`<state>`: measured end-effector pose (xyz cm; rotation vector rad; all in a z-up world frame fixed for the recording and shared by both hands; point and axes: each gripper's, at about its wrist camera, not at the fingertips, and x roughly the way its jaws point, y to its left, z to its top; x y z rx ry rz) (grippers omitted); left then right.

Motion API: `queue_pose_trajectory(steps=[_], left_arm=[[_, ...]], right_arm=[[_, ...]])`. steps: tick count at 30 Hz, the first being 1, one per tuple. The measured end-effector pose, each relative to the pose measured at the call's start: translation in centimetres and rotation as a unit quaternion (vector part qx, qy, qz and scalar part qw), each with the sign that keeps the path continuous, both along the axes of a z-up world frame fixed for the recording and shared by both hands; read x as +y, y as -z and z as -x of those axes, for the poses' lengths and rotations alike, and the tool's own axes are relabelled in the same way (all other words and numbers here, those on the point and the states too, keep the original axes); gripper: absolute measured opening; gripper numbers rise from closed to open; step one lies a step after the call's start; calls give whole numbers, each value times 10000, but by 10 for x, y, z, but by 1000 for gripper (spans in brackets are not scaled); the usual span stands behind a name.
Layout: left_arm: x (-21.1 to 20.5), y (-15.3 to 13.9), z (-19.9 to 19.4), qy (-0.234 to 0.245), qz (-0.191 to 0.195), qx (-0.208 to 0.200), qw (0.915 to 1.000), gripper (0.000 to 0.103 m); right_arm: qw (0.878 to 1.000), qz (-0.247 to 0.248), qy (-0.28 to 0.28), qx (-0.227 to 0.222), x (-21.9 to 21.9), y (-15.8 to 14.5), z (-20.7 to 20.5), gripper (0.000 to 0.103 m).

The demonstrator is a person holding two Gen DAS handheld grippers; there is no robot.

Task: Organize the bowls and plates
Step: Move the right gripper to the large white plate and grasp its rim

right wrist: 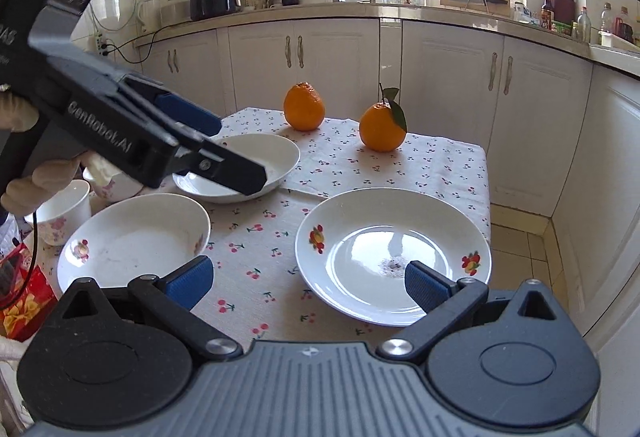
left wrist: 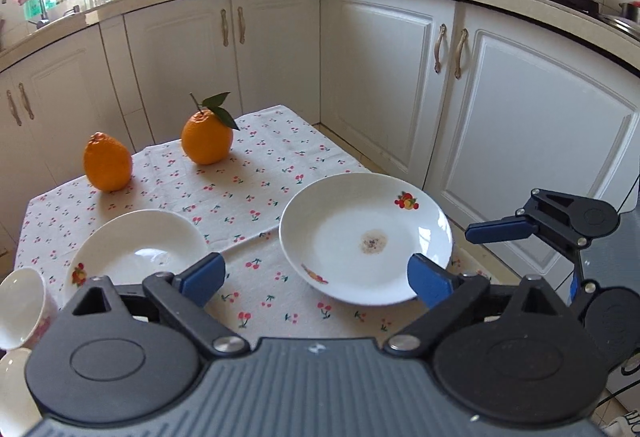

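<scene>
A: Start at your left. The cups crowd the table's left edge, and your left gripper hovers with its jaws spread wide, holding nothing. Swing it carelessly and you could knock a cup off.

B: And the dishes beside it?

A: A deep bowl sits near the front-left, and a shallow plate lies just behind it, partly hidden by your left tool in the right camera. Pinch the bowl's thin rim at a slant and I'd expect it to slip or tip.

B: What about the middle?

A: Two oranges stand at the back on the cherry-print cloth. The cloth looks folded there; drag a dish and it may bunch and roll the fruit.

B: And the right?

A: The large plate with the crumb stain lies near the table's right edge. Your right gripper is also wide open and empty, just above its near rim. Push instead of lifting, and the plate could slide off.
</scene>
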<state>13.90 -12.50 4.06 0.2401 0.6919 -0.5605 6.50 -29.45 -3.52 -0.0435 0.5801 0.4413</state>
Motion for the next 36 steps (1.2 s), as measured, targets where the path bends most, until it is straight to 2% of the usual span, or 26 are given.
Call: queue_pose_trajectory(steps=[5,8,14,18,24,32,36], left_arm=[[26,11,41,-265,-188,-449,9985,98],[43,19,61,-420,-223,-528,9975,98],[77,40,90,-733,-75,-327,9967,98],[97,52,108,-872,-185,-296,9956,98],[127,71,124,-1056,1,1,9944,98],[133,98,119,-1108,-111,145,9937,98],[129,103,118,-1092,-118,53,9939,98]], right_arm=[[9997,-208,55,75,15,3,8,103],[9996,-244,44,132,22,6,11,103],[9989,-360,-77,272,38,17,17,103],[9988,-270,-193,366,50,20,18,103],[9982,-303,-306,420,65,19,17,103],[9974,-158,-423,565,82,20,12,103],[9967,-78,-516,615,86,19,9,103]])
